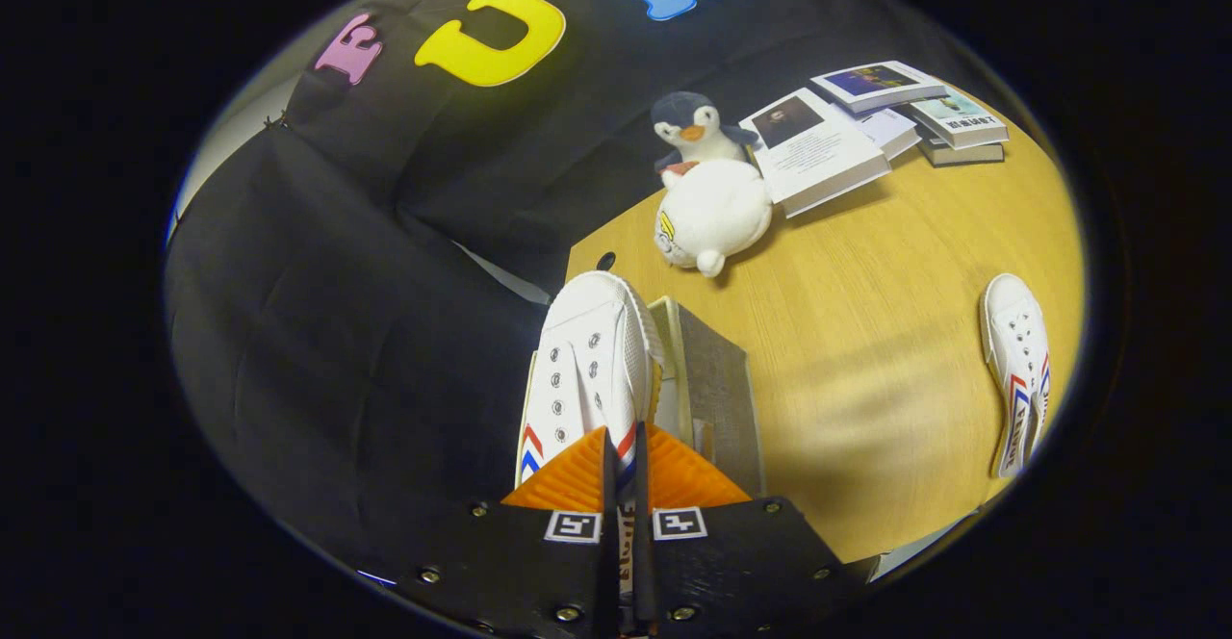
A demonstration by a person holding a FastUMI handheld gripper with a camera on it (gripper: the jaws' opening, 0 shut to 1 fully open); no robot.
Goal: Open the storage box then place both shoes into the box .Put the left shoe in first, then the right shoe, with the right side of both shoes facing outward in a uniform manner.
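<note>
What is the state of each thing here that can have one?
Gripper: shut on the held shoe's side.
Held white shoe: lifted, toe pointing away, over the box.
Storage box: open, under that shoe.
Second white shoe: lying on the table, apart.
Books: closed, stacked loosely.

obstacles: plush toys [710, 198], books [871, 124] beyond box [707, 384] | free: table [866, 331] between box and second shoe [1017, 370]

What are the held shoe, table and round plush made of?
Shoe, pinched at its heel edge by the gripper: likely white canvas, matte weave, metal-looking eyelets. Table: wood-look top, probably laminate, grain lines with soft sheen. Plush: fuzzy white fabric, soft nap.
</note>
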